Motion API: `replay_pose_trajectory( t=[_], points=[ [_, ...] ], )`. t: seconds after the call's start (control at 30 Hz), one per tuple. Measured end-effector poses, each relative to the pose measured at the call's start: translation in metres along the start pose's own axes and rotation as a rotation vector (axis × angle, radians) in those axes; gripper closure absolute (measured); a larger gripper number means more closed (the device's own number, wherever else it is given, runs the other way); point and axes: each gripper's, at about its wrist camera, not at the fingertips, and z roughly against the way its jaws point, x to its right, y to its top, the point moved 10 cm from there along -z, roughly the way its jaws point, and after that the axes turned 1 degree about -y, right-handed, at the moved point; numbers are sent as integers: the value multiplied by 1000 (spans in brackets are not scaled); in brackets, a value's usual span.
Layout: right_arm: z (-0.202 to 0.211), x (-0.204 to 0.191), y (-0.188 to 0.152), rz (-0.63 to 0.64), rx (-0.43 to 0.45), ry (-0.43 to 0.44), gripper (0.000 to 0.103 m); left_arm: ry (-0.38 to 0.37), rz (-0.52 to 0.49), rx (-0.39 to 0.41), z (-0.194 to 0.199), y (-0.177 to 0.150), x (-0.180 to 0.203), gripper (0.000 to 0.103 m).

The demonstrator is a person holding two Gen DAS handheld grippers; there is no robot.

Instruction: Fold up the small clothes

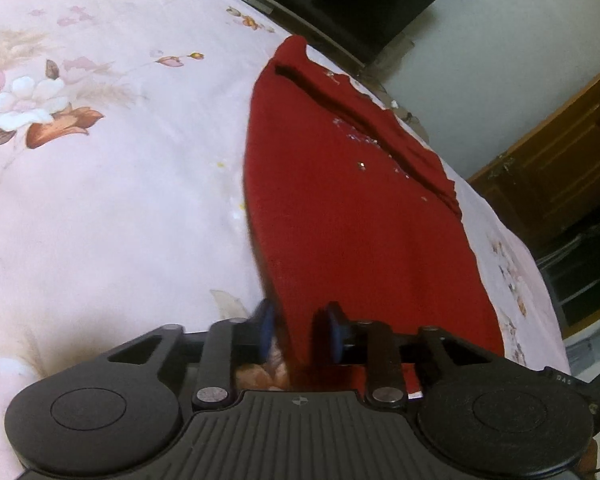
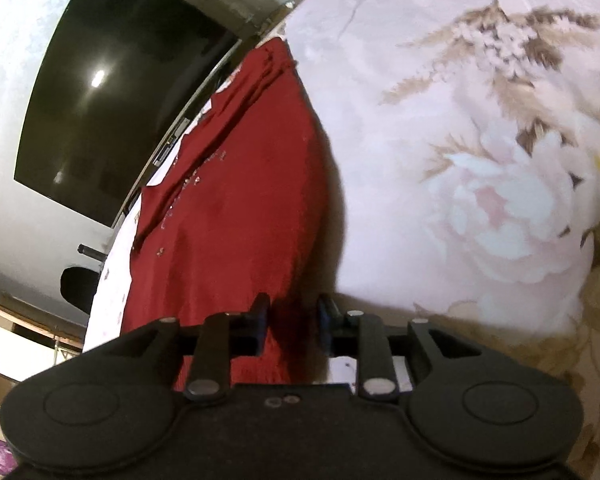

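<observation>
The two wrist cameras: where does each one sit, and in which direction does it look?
Left wrist view: sits on the left gripper, looking forward and down along its blue-padded fingers at the red garment on the floral bedsheet; only the gripper's black body shows.
Right wrist view: sits on the right gripper, looking down along its fingers at the red garment, with the dark TV screen beyond; only the gripper shows.
Shared: the garment, sheet and screen; cloth lies between each pair of fingers.
</observation>
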Motion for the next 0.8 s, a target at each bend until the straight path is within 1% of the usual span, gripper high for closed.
replay_pose_trajectory(
  t=[0.13,0.17,0.2,0.23,0.27,0.33,0.4,0.47,0.57,0.8],
  points=[
    [-11,-6,-5,-1,-26,43,74,31,-57,15,-7,0,10,69],
    [-12,-7,-4,5,-30,46,74,38,-67,23,-8,1,12,72],
    [-14,-9,-4,19,-33,40,76,52,-76,26,-10,1,13,88],
    [-15,-11,-4,38,-38,30,80,58,-75,21,-11,1,12,94],
    [-17,-13,-4,61,-46,18,83,60,-65,23,-12,1,11,97],
    [-20,-18,-4,125,-63,-15,97,60,-59,43,-9,3,12,98],
    [-20,-24,-3,183,-49,-37,98,60,-67,73,-2,6,14,99],
    [-15,-32,1,221,-14,-36,98,55,-65,102,7,10,15,99],
    [-1,-42,10,228,47,-11,98,46,-56,141,20,19,14,99],
    [22,-60,30,262,143,18,98,10,-45,226,44,39,18,99]
  ],
)
